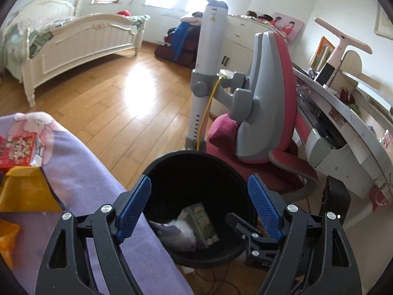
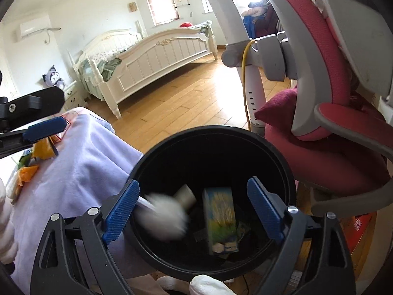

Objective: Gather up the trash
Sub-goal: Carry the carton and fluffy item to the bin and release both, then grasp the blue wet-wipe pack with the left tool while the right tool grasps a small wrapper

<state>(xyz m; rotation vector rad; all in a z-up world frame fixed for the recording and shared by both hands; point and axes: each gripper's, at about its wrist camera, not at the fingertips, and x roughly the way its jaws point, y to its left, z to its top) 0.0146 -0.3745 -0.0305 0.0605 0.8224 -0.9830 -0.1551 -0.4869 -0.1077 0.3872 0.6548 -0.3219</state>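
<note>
Presently, the inventory at the bin:

1. Black bin [image 2: 216,137], on the floor between the purple-covered surface [image 1: 81,172] and the pink chair [image 1: 272,93]. Contents: a printed carton [image 2: 221,218], a grey tube end [image 2: 185,195], and a white wad [image 2: 163,217], blurred, seemingly mid-fall.

2. My right gripper [image 2: 192,211]: poised above the bin mouth, jaws spread wide, nothing between the pads.

3. My left gripper [image 1: 199,206]: also over the bin, jaws wide, holding nothing.

4. Trash not yet collected, on the purple cover: red printed box [image 1: 18,151], yellow wrapper [image 1: 24,189], orange scrap [image 1: 7,243].

Risks, as I judge them: both grippers crowd one opening, so they could knock together or clip the rim and tip the bin. Thin wrappers may slip from wide pads on the next pick.

Views compared: the right wrist camera shows the grey tube and the carton's face plainly, plus my left gripper's finger [image 2: 45,129] beside the cover. The left wrist camera alone shows the red box clearly and the cluttered desk [image 1: 343,113].
</note>
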